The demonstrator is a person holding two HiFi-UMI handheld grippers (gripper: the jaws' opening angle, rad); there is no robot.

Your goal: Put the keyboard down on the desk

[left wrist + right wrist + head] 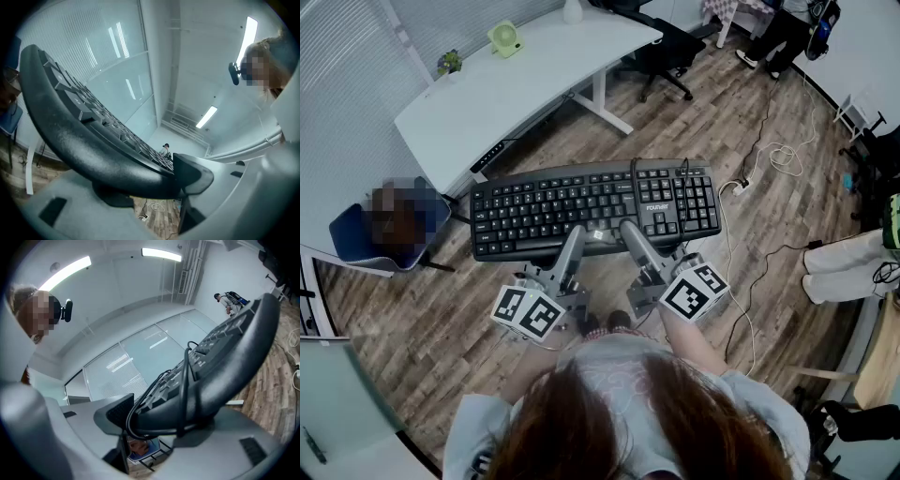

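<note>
Off the table (516, 89), over floor (403, 309), left gripper (577, 234) and right gripper (630, 231) jaws pinch the keyboard (595, 202) by its edge; its overhang may tip it free.

The floor (422, 309) is brown wood. A white cord (780, 156) lies curled on it, well apart from a black chair on wheels (667, 47). A blue chair (352, 239) stands at the left. A small green fan (504, 38) is near a little plant (448, 63). A person (783, 28) in dark clothes stands far off. Long lights (161, 254) shine on the ceiling.
</note>
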